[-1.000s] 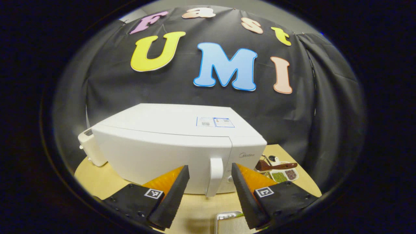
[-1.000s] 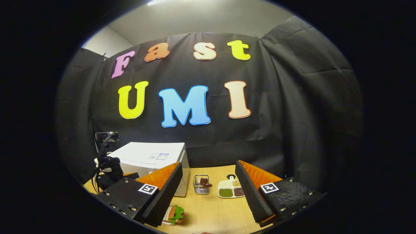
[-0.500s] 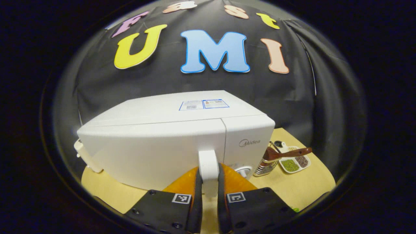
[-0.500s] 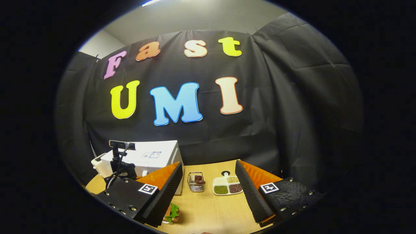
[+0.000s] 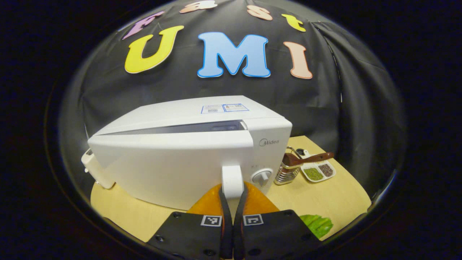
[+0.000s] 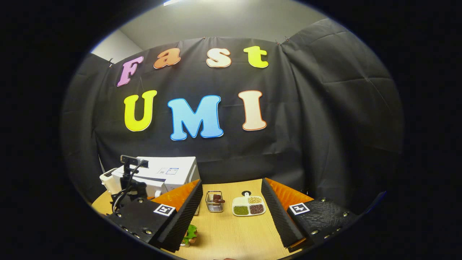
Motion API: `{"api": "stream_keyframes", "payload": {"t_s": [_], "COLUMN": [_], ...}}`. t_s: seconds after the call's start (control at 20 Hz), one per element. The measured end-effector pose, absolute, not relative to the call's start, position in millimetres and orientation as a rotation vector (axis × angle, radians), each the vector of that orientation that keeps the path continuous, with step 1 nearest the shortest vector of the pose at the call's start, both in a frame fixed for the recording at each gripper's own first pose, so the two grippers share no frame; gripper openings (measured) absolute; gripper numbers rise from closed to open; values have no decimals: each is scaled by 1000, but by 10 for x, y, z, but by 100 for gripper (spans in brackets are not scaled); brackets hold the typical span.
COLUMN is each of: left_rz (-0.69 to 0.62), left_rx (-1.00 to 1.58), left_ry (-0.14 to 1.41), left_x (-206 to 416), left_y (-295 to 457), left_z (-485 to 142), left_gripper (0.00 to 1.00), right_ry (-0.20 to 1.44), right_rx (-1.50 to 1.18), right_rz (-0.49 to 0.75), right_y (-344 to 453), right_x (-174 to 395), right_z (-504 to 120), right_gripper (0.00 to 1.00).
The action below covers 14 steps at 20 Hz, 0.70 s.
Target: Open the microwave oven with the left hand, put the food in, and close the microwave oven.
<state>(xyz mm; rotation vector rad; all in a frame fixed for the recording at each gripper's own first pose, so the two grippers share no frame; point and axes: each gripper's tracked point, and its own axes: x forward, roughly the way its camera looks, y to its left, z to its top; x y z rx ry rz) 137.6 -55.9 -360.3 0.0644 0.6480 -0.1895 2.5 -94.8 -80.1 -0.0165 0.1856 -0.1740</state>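
Microwave oven (image 5: 187, 151), white, stands on the left part of the wooden table (image 5: 335, 195), against the black cloth wall; in the left gripper view its door (image 5: 169, 166) is swung a little way out, with a dark gap along its top edge. The left gripper (image 5: 232, 196) has its fingers (image 5: 224, 202) closed on the door's white handle (image 5: 232, 182), one on each side of its lower end. Right of the handle sits a round dial (image 5: 262, 177). Just right of the oven stands a small wire basket (image 5: 286, 172) with a brown-handled tool in it, and beyond that a white divided dish (image 5: 317, 171) of grains. A green leaf of the toy food (image 5: 317, 224) lies near the right edge. In the right gripper view the right gripper (image 6: 232, 215) hangs above the near table with its fingers spread wide and nothing between them; the food (image 6: 189, 233) lies just beside its left finger, and the oven (image 6: 162, 173) is far off to the left.
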Motion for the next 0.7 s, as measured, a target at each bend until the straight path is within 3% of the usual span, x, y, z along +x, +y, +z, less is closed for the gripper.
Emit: {"api": "stream_keyframes", "payload": {"t_s": [0.7], "left_rz": [-225], "left_rx": [76], "left_ry": [726], "left_x": [-362], "left_y": [660], "left_z": [-3274], "left_gripper": [7], "right_ry": [193], "right_rx": [43], "right_rz": [44], "right_y": [352], "right_x": [58], "right_z": [-865], "right_gripper": [99]}}
